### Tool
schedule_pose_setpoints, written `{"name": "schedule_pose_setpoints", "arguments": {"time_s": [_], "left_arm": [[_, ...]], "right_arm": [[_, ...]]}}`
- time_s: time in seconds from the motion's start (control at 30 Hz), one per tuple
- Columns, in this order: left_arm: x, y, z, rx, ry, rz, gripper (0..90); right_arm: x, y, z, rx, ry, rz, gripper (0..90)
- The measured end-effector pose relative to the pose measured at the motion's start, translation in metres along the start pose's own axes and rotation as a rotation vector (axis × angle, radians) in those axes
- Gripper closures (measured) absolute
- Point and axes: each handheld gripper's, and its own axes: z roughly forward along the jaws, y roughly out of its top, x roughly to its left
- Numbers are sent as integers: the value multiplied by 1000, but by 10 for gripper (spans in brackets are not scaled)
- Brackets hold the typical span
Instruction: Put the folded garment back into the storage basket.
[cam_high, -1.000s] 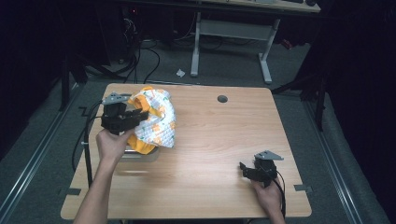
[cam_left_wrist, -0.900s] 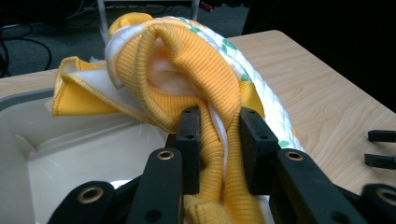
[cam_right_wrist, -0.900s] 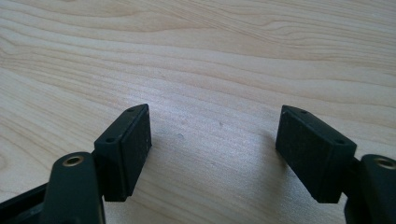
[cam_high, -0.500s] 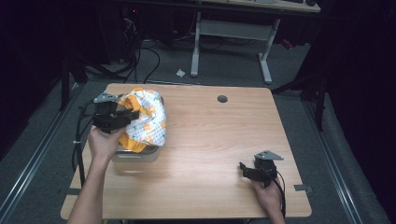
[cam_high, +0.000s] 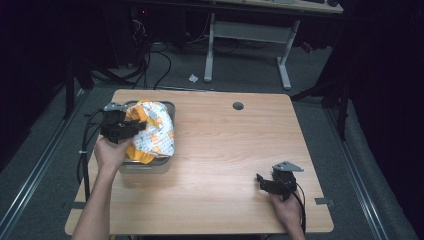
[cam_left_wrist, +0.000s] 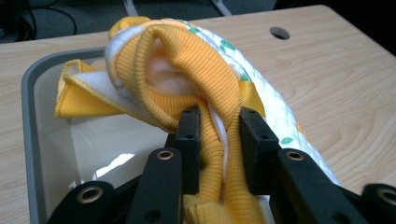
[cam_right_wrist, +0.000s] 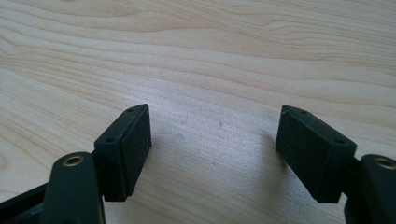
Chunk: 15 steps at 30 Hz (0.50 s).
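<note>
A bundled orange-and-white garment with green dots and orange ribbed cuffs hangs over a grey tub at the table's left. My left gripper is shut on it; in the left gripper view the pads pinch an orange ribbed fold of the garment between them, at my left gripper, above the tub. My right gripper rests low at the table's front right, and its jaws stand open over bare wood in the right gripper view, at my right gripper.
The wooden table has a round cable hole near its far edge. A white desk frame and cables lie on the floor beyond. Cables trail from both grippers off the table edges.
My left gripper has carried the garment to the left and down, so the bundle now hangs over the tub. The right gripper has stayed where it was.
</note>
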Motion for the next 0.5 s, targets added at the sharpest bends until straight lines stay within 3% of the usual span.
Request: {"name": "schedule_pose_setpoints", "arguments": {"time_s": [0.23,0.5], "left_arm": [[10,-9,14,40,8,-36,714],[12,-12,30,91,44,-32,714]], "right_arm": [[0,0,0,0,0,0,269],[0,0,0,0,0,0,270]]}}
